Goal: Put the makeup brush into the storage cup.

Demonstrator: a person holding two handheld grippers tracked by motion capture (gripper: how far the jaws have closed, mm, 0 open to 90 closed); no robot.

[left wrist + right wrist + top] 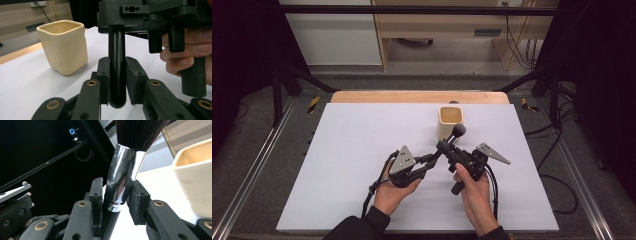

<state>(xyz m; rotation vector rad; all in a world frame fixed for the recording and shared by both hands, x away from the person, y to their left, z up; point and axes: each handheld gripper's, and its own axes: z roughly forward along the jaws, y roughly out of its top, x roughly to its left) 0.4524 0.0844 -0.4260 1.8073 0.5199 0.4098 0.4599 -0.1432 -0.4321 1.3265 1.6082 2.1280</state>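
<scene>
At the centre of the high view we see both hand-held grippers meeting over the white tabletop (342,165), with a makeup brush, black-handled with a shiny silver ferrule and dark bristles (451,141), slanting between them from lower left to upper right. In that view the left gripper (432,159), held in the person's left hand (393,192) at lower centre, reaches right toward the brush's handle end, and the right gripper (446,146), held in the right hand (473,187) just right of it, reaches up and left to the brush's upper part. In the left gripper view, at centre frame, the left gripper (117,82) is clenched on the rounded black handle end of the brush (117,75), both pads pressed against its sides, the handle standing upright in the frame. In the right gripper view, the right gripper (117,197) grasps the brush at the silver ferrule (123,175), pads against the metal on both sides, while the dark bristles fan out at the top centre of the frame. A cream-coloured, square ceramic cup (451,121) stands open side up on the tabletop just above the brush head in the high view, close to the bristles; it sits at upper left in the left gripper view (63,47) and at the right edge of the right gripper view (195,177).
</scene>
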